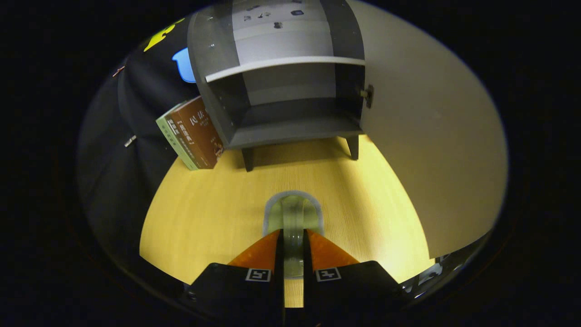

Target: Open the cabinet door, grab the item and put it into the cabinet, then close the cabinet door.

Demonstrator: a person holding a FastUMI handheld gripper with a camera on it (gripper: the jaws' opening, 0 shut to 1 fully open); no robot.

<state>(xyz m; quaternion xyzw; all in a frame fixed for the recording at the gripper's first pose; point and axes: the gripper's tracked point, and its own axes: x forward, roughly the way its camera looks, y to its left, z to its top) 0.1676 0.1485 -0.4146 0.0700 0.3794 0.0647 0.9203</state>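
I am holding the item (pixel 292 218), a clear, rounded piece that looks like glass or plastic, pinched between my two fingers (pixel 261 252); both are pressing on its sides, so my gripper (pixel 292 247) is clamped on it and not open. The item is sticking out just ahead of my fingertips, above the wooden tabletop (pixel 204 213), though I cannot tell whether it is touching the surface or hanging free of it. Well beyond my fingers the cabinet (pixel 281 100) is standing on its short legs with its door (pixel 431 136) swung wide open, off to the right of my line. Inside, a pale shelf (pixel 281 66) is dividing the space, and the lower compartment looks empty. A stack of books (pixel 193 134) is leaning against the cabinet's left side. I judge that the opening step is done and I am now in the carrying step, with the item gripped and facing the cabinet. The next move calls for travelling forward over the table, keeping my grip firm on the slippery-looking piece, clearing the lower lip of the cabinet, and staying left of the door's edge.
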